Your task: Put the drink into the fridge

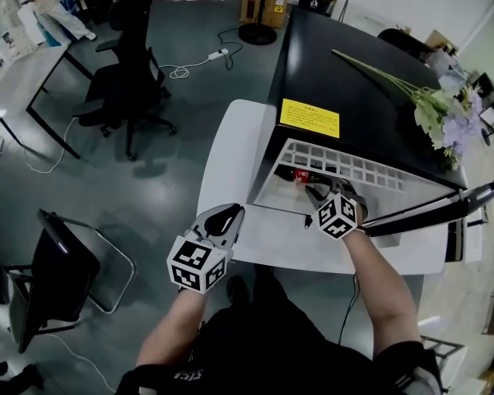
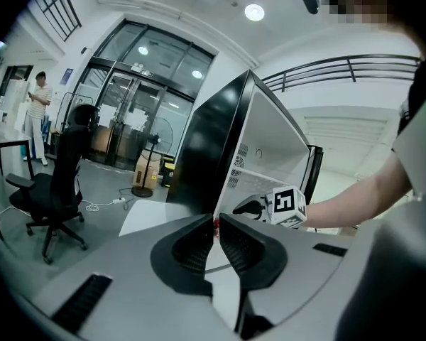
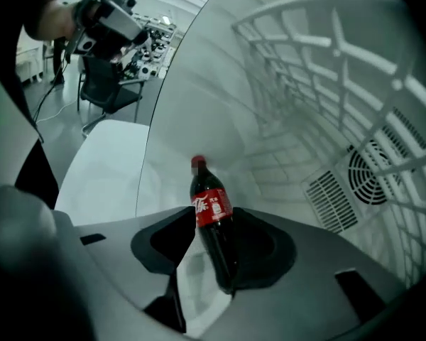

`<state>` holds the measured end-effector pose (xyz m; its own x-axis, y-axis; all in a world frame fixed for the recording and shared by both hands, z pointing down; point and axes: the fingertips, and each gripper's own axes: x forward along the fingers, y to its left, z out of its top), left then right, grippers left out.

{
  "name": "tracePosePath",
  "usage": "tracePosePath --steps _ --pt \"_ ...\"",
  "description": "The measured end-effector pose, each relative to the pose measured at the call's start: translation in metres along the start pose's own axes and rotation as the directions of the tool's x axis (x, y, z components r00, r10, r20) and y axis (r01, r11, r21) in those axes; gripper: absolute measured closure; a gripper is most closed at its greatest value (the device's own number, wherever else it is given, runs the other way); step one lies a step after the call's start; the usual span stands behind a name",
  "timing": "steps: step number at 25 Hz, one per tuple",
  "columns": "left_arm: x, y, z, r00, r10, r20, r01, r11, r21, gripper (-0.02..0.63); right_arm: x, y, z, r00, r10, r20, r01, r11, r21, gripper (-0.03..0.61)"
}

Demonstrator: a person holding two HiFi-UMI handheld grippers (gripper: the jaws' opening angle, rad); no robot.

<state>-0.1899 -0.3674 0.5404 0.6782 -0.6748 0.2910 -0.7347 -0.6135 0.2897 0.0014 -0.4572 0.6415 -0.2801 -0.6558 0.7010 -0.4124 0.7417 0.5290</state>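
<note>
A cola bottle with a red label and red cap stands tilted between my right gripper's jaws, and both jaw tips touch its label. That gripper reaches into the open black fridge, under a white wire shelf, with the bottle showing as a red spot at its tips. My left gripper hangs outside by the open white door, shut and empty. Its own view looks at the fridge and at the right gripper.
Artificial flowers lie on the fridge top, near a yellow sticker. A black office chair, a desk and a folding chair stand to the left. A cardboard box sits behind. A person stands far off.
</note>
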Motion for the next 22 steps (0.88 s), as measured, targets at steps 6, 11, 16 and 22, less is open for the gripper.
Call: tracePosePath --steps 6,11,16,22 --pt "-0.015 -0.017 0.012 0.999 -0.043 0.01 0.043 0.999 0.014 0.574 -0.059 0.03 0.008 0.996 -0.024 0.082 0.005 0.977 0.215 0.42" --pt "-0.02 -0.031 0.017 0.997 -0.083 0.011 0.082 0.996 0.037 0.574 -0.066 0.041 -0.008 0.999 -0.018 0.039 0.007 0.959 0.285 0.435" --pt "-0.019 -0.037 0.017 0.996 -0.089 0.01 0.088 0.995 0.037 0.574 -0.059 0.041 -0.01 1.0 0.004 0.018 -0.01 0.952 0.307 0.443" --pt "-0.011 -0.04 0.014 0.999 -0.036 0.008 0.036 0.999 0.025 0.574 -0.057 0.038 -0.005 0.996 0.023 0.082 -0.045 0.96 0.277 0.448"
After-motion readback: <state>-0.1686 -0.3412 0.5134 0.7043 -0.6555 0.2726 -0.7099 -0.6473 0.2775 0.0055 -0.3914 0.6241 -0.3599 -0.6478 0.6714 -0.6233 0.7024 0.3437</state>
